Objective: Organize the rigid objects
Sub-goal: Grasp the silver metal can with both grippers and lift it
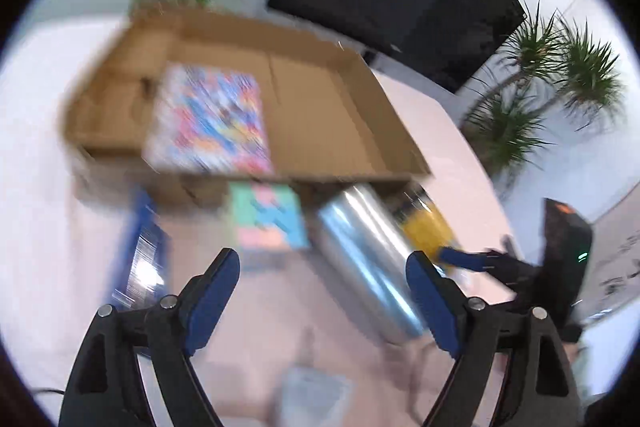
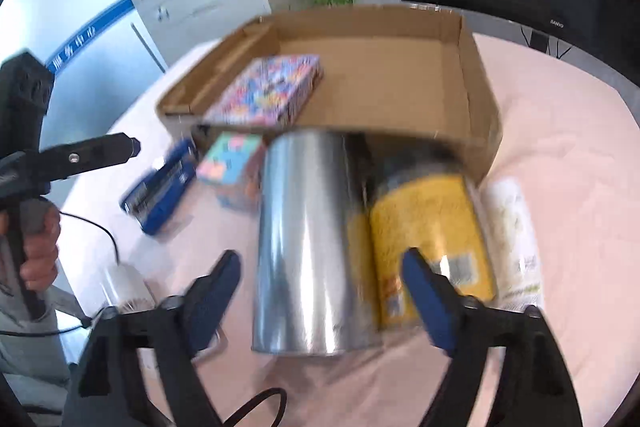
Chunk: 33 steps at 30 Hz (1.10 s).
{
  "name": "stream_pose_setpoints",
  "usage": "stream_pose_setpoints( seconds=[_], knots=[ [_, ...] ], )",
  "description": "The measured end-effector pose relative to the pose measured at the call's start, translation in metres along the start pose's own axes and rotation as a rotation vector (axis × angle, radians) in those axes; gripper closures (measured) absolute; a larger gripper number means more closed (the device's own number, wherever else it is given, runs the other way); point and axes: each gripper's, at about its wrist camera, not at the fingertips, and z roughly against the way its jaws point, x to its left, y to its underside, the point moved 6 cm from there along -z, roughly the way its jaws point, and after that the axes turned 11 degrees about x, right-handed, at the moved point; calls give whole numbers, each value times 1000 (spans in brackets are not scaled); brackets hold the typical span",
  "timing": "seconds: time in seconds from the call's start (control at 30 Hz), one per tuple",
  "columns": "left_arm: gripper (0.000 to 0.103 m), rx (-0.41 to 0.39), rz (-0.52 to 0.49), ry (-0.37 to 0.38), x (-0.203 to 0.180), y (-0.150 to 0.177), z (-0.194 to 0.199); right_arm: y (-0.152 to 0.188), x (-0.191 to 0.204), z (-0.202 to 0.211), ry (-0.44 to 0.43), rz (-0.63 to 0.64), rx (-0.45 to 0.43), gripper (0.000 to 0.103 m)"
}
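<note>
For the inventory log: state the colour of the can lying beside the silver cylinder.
The can has a yellow label; clearest in the right wrist view.

Black hand-held gripper frames, blue finger pads, silver screws.

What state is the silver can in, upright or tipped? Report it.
Tipped. The silver can lies on its side on the pink tablecloth, its long shiny wall facing up, beside the yellow can, outside the cardboard box.

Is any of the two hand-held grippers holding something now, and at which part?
Nothing is held. The left hand-held gripper and the right hand-held gripper are both open, the right one facing the shiny silver metal cylinder.
</note>
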Motion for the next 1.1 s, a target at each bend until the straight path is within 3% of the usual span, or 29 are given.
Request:
stream_pose_setpoints(
  seconds=[0.07,0.2,0.3,0.43,0.5,0.63,0.73,0.87,1.0,1.1],
  knots=[
    [18,59,25,56,-6,6,-18,14,12,-8,8,23,3,39],
    [18,118,27,80,-11,18,-40,38,54,-11,-147,125,33,38],
    [18,164,47,65,-4,14,-61,29,46,-19,-177,59,32,24],
    [17,232,63,110,4,5,-92,10,27,-59,-328,-91,126,12],
    [20,257,64,140,2,4,-100,7,32,-72,-317,-97,143,7],
    [21,223,32,118,-9,2,-87,8,39,-64,-269,-90,108,10],
    [21,120,-40,108,-37,-13,-53,-9,48,-18,-232,-34,5,10],
    [21,-10,-114,83,-61,-71,-17,-60,43,24,-211,24,-102,10],
    [21,-18,-97,72,-50,-132,-17,-126,21,25,-235,24,-101,11],
    [21,7,-61,77,-29,-163,-37,-153,-1,7,-261,0,-62,13]
  ],
)
